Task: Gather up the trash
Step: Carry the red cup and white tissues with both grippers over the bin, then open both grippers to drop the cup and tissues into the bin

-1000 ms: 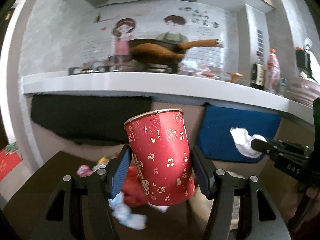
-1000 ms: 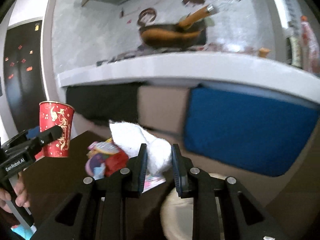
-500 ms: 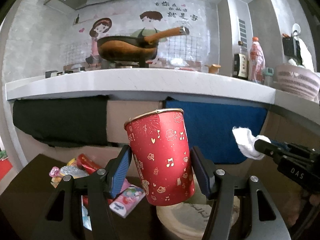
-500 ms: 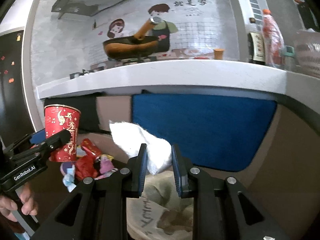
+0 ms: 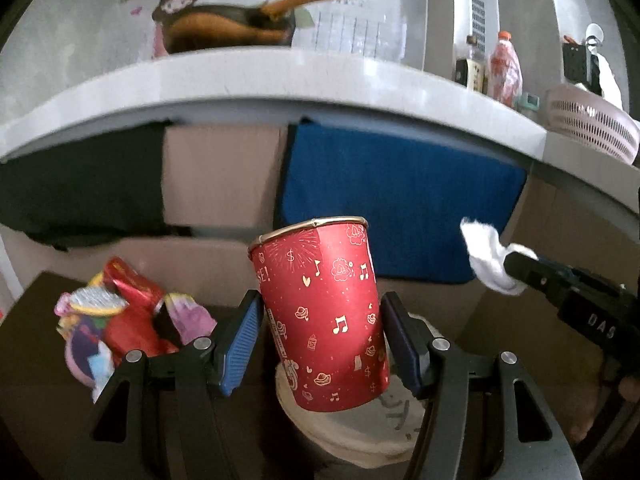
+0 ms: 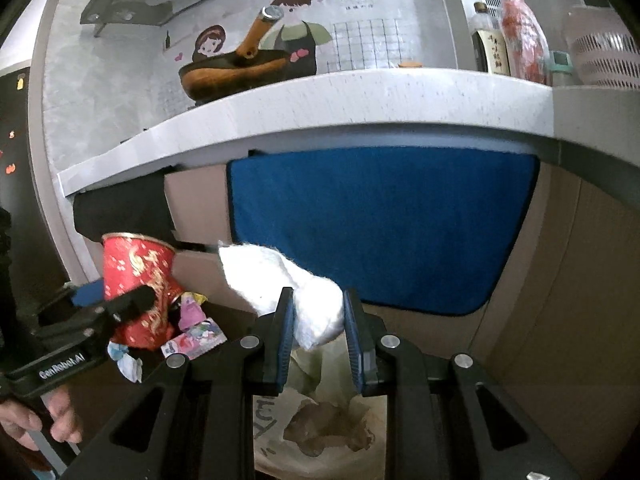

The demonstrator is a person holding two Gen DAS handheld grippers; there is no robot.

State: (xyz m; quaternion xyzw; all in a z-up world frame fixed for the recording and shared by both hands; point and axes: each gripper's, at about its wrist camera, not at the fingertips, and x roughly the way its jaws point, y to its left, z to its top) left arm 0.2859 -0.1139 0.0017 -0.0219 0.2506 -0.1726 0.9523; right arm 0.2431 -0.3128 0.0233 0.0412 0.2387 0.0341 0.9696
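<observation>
My left gripper (image 5: 322, 340) is shut on a red paper cup (image 5: 324, 312) with gold patterns, held upright over the open mouth of a lined trash bin (image 5: 360, 428). My right gripper (image 6: 318, 332) is shut on a white crumpled tissue (image 6: 288, 280), held above the same bin (image 6: 320, 432). The cup also shows at the left of the right wrist view (image 6: 138, 280), and the tissue at the right of the left wrist view (image 5: 488, 260).
A pile of colourful wrappers (image 5: 120, 324) lies on the dark table (image 5: 36, 360) left of the bin. A blue cloth (image 6: 380, 224) hangs under a white counter (image 6: 320, 100) carrying a pan, bottles and a basket (image 5: 592, 120).
Both grippers have moved right from above the trash pile to above the bin, each keeping its hold on the cup and the tissue.
</observation>
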